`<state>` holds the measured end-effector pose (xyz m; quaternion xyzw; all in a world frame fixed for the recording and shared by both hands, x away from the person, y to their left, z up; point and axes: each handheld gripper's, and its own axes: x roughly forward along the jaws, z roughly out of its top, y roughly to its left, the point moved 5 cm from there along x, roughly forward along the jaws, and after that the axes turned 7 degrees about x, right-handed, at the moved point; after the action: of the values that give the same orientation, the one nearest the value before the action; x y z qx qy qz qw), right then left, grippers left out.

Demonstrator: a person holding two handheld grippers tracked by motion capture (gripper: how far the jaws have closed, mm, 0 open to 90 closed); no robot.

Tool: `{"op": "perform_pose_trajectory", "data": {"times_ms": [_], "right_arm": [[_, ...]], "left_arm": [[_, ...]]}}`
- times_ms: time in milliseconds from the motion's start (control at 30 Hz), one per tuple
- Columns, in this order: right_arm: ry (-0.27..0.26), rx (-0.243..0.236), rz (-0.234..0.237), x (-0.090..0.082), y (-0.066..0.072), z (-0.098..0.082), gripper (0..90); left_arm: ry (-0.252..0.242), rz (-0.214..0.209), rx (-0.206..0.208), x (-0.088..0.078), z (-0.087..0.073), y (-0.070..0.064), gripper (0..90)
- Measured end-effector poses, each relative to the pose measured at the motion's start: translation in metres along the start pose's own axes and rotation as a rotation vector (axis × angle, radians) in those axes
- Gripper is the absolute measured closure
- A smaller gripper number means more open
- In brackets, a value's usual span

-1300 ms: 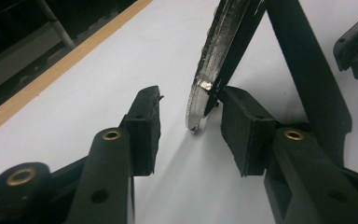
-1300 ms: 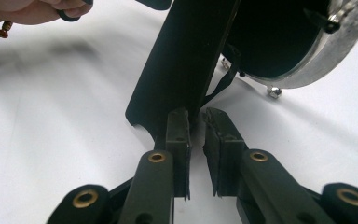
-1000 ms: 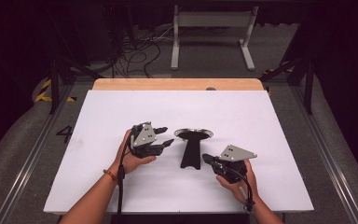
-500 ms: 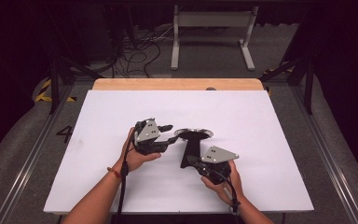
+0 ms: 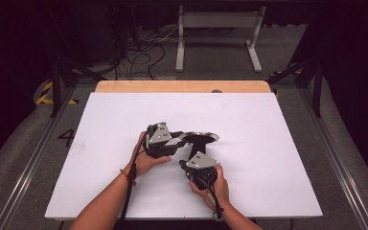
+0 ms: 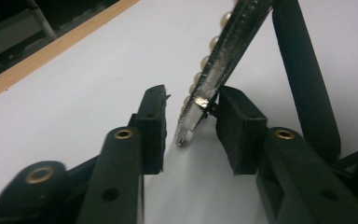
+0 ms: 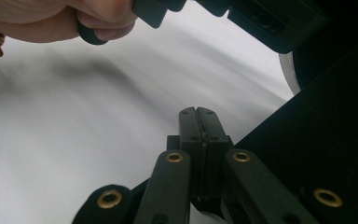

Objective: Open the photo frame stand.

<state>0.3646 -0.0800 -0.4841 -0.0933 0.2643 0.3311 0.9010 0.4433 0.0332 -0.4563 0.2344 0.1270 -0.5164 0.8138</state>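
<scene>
Black stand (image 5: 197, 143), one in number, lies flat near the middle of the white desk (image 5: 278, 143), between my two hand-held grippers. From the high view I make out a dark stem that widens toward me and a round top with a pale rim; what the top holds is too small to tell.

Left hand-held gripper (image 5: 182, 139): held in the person's left hand (image 5: 146, 160), it points at the round top. In the left gripper view its jaws stand apart on either side of a thin, silvery rim (image 6: 223, 51) seen edge-on. The right-hand pad (image 6: 235, 126) looks to be touching that rim and the left-hand pad (image 6: 151, 123) stands just clear of it. A row of several pearl-like beads (image 6: 213, 43) runs along the far face of the rim, mostly hidden behind it and cut off at the top edge. A black bar (image 6: 303, 70) lies beside the rim; I cannot tell how it joins.

Right hand-held gripper (image 5: 182, 164): held in the right hand (image 5: 215, 187), its tips sit at the wide foot of the stem. In the right gripper view the jaws are pressed together with nothing seen between them, just beside a blurred black mass of the stand (image 7: 326, 154). Whether they touch it I cannot tell.
</scene>
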Motion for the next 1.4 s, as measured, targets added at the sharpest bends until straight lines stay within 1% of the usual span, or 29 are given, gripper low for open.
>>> {"op": "perform_pose_trajectory", "data": {"times_ms": [33,67,133,200,233,300,333,367,400,433,500,567,633,700,767,833,933,967,1033,1100,1133,1167,1200,1267,1333,1400], "right_arm": [[0.001,0.002,-0.003,0.000,0.000,-0.001,90.0],[0.006,0.012,0.002,0.001,0.001,-0.002,90.0],[0.024,0.019,0.002,0.002,0.003,-0.005,90.0],[0.028,-0.005,-0.020,0.003,0.005,-0.005,90.0],[0.028,-0.001,-0.026,0.003,0.005,-0.006,90.0],[0.035,0.024,-0.028,0.001,0.002,-0.006,90.0],[0.033,0.032,-0.023,0.001,0.001,-0.006,90.0],[0.036,0.039,-0.024,-0.001,-0.001,-0.007,90.0],[0.042,0.036,-0.031,-0.002,-0.003,-0.007,90.0],[0.043,0.045,-0.029,-0.003,-0.004,-0.008,90.0],[0.045,0.060,-0.023,-0.004,-0.007,-0.008,90.0],[0.050,0.058,-0.028,-0.004,-0.007,-0.009,90.0],[0.060,0.050,-0.031,-0.004,-0.006,-0.010,90.0],[0.062,0.054,-0.028,-0.004,-0.005,-0.011,90.0],[0.055,0.059,-0.021,-0.004,-0.006,-0.011,90.0],[0.029,0.072,-0.009,-0.005,-0.007,-0.008,90.0],[0.007,0.057,-0.009,-0.006,-0.006,-0.004,90.0],[0.005,0.046,-0.010,-0.005,-0.005,-0.002,90.0],[-0.003,0.038,-0.019,-0.002,-0.005,0.000,90.0],[-0.002,0.047,-0.017,0.000,-0.006,0.002,90.0],[-0.002,0.047,-0.017,0.000,-0.006,0.002,90.0],[-0.001,0.050,-0.018,0.000,-0.006,0.003,90.0],[-0.007,0.051,-0.022,-0.001,-0.007,0.004,90.0],[-0.003,0.049,-0.032,-0.001,-0.007,0.004,90.0],[0.012,0.074,-0.022,0.000,-0.008,0.002,90.0],[0.020,0.081,-0.033,0.000,-0.011,0.000,90.0]], "left_arm": [[0.001,0.005,0.007,0.000,0.000,-0.001,69.5],[0.000,0.004,0.005,0.000,0.000,-0.001,69.9],[0.007,0.011,0.020,0.000,0.000,-0.001,70.6],[0.019,0.017,0.034,-0.001,0.000,-0.002,71.6],[0.027,0.017,0.045,-0.002,0.000,-0.002,72.2],[0.031,0.021,0.063,-0.004,0.000,-0.003,74.3],[0.034,0.023,0.065,-0.005,0.000,-0.004,75.1],[0.035,0.026,0.078,-0.006,0.000,-0.005,76.1],[0.043,0.036,0.086,-0.006,0.000,-0.006,76.6],[0.050,0.043,0.100,-0.007,0.001,-0.006,76.9],[0.059,0.050,0.107,-0.007,0.001,-0.007,77.1],[0.066,0.057,0.119,-0.008,0.001,-0.008,77.3],[0.071,0.061,0.118,-0.008,0.001,-0.009,77.4],[0.066,0.057,0.110,-0.007,0.002,-0.008,77.1],[0.040,0.056,0.092,-0.006,0.003,-0.008,76.5],[0.022,0.051,0.070,-0.004,0.003,-0.006,73.7],[0.019,0.054,0.056,-0.001,0.002,-0.003,66.3],[0.018,0.050,0.057,-0.001,0.002,-0.002,65.6],[0.015,0.045,0.047,0.002,0.001,-0.002,64.7],[0.023,0.038,0.054,0.004,0.002,-0.003,67.6],[0.025,0.041,0.056,0.005,0.002,-0.004,67.6],[0.028,0.035,0.053,0.006,0.003,-0.005,69.1],[0.030,0.034,0.059,0.007,0.003,-0.006,73.3],[0.040,0.047,0.064,0.008,0.003,-0.007,73.7],[0.052,0.057,0.090,0.007,0.003,-0.008,74.5],[0.058,0.067,0.090,0.006,0.002,-0.010,75.1]]}}
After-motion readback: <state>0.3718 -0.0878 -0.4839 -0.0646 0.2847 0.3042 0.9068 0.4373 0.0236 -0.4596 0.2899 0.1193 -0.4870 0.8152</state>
